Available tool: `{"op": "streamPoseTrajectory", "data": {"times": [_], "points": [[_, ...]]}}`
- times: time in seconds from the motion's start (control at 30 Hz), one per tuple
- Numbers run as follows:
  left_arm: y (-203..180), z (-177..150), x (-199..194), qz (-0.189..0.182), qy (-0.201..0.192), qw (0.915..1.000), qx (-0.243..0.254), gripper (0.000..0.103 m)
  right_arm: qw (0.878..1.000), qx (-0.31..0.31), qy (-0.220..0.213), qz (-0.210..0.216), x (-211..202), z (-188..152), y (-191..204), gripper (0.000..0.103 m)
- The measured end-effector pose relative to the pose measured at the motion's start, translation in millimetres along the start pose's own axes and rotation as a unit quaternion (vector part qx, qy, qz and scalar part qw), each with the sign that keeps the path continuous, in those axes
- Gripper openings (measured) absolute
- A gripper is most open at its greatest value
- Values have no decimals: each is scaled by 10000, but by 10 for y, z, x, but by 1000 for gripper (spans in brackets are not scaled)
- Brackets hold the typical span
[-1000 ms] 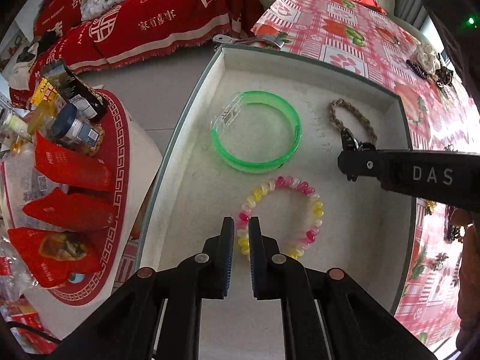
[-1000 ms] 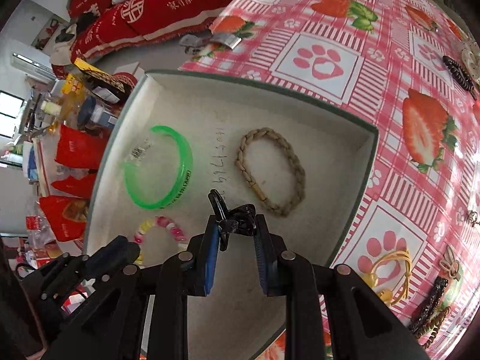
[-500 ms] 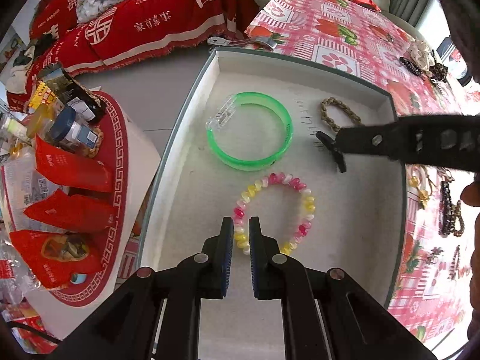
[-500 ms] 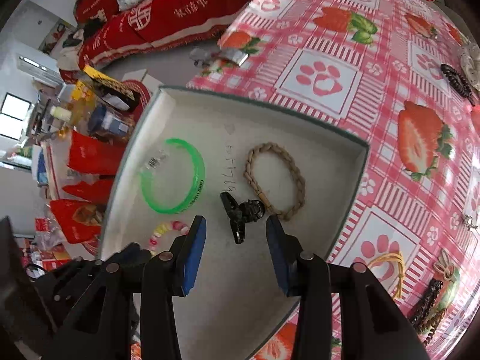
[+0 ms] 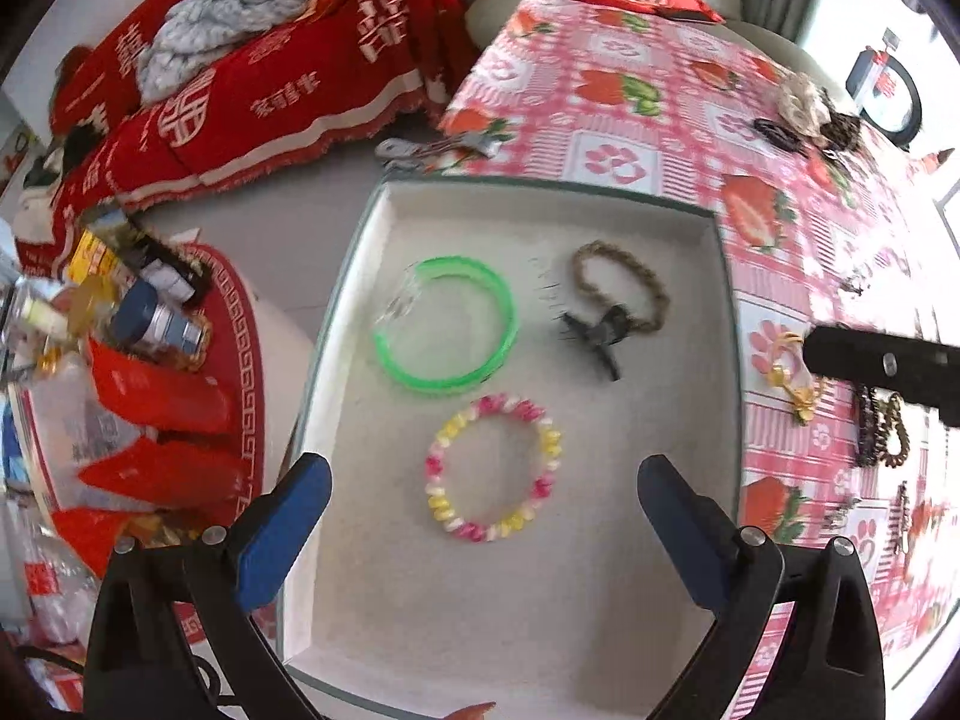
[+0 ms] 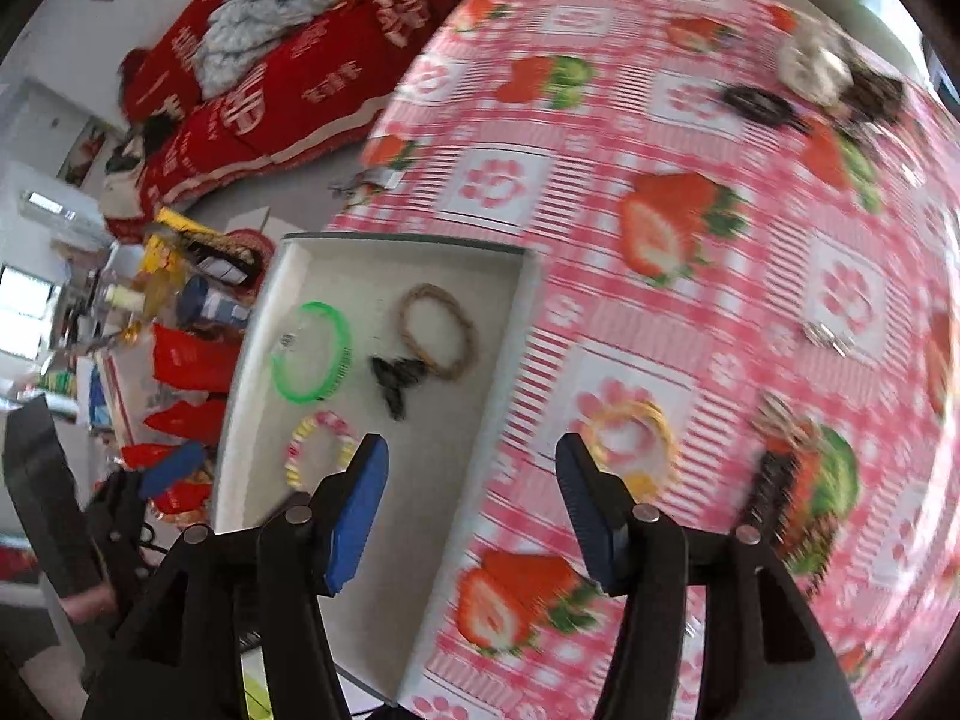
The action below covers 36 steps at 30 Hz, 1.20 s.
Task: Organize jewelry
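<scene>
While my left gripper (image 5: pixel 483 516) hangs over the shallow white rectangular tray with the grey-green rim (image 5: pixel 600 600), its blue-padded jaws are spreading to their widest and nothing sits in their grip. From the left wrist I see the beaded bracelet of glossy pink, yellow and white beads (image 5: pixel 492 468) lying flat on the tray floor between and just ahead of the pads, touched by neither. Beyond it lies the translucent green plastic bangle (image 5: pixel 447 324), a smooth open hoop with a clear clasp at its gap. To its right is the braided tan cord bracelet (image 5: pixel 621 285), rope-like in texture, with the small black claw clip (image 5: pixel 594 333) against its near edge. On the glossy pink checked tablecloth printed with strawberries and paw prints (image 5: pixel 630 120), to the right of the tray, a thin yellow ring-shaped piece (image 5: pixel 792 378) lies partly under the matte black finger of my right gripper (image 5: pixel 882 366).

From the right wrist, which is blurred, my right gripper (image 6: pixel 471 510) is over the tray's right edge with its jaws opening, about halfway apart, and empty. Left of it the tray holds the same four pieces: green bangle (image 6: pixel 312 360), tan braid (image 6: pixel 438 330), black clip (image 6: pixel 396 381) just beside the braid, and beaded bracelet (image 6: pixel 318 450) nearest the left pad. On the cloth just right of the right pad lies the yellow ring (image 6: pixel 630 444), and further right a dark beaded heap (image 6: pixel 786 480) that I cannot make out.
</scene>
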<state>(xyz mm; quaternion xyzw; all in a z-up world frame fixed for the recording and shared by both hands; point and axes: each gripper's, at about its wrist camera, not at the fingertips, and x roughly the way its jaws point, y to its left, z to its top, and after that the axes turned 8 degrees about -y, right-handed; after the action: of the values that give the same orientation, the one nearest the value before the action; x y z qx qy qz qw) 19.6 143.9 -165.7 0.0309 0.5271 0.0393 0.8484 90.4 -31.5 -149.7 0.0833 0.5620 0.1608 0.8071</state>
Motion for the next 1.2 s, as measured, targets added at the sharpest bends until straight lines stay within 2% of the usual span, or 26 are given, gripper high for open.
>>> {"op": "streamPoseTrajectory", "data": {"times": [0.27,0.67,0.97,1.2], "points": [[-412,140,-4,-278,25,9988,410,103,9963,748,-84,-403,-318,-256,-658,69],[-1079,337,-178,-850,-103,9913,999,103,9796,1793,-49,-908,-627,-708,-1510,69],[-1574,392,-164,-1169,-60,9847,1289,103,9694,2302,11,-848,-632,-862,-1814,69],[-1800,392,-22,-1192,98,9826,1418,103,9641,2573,53,-648,-586,-908,-1947,69]]}}
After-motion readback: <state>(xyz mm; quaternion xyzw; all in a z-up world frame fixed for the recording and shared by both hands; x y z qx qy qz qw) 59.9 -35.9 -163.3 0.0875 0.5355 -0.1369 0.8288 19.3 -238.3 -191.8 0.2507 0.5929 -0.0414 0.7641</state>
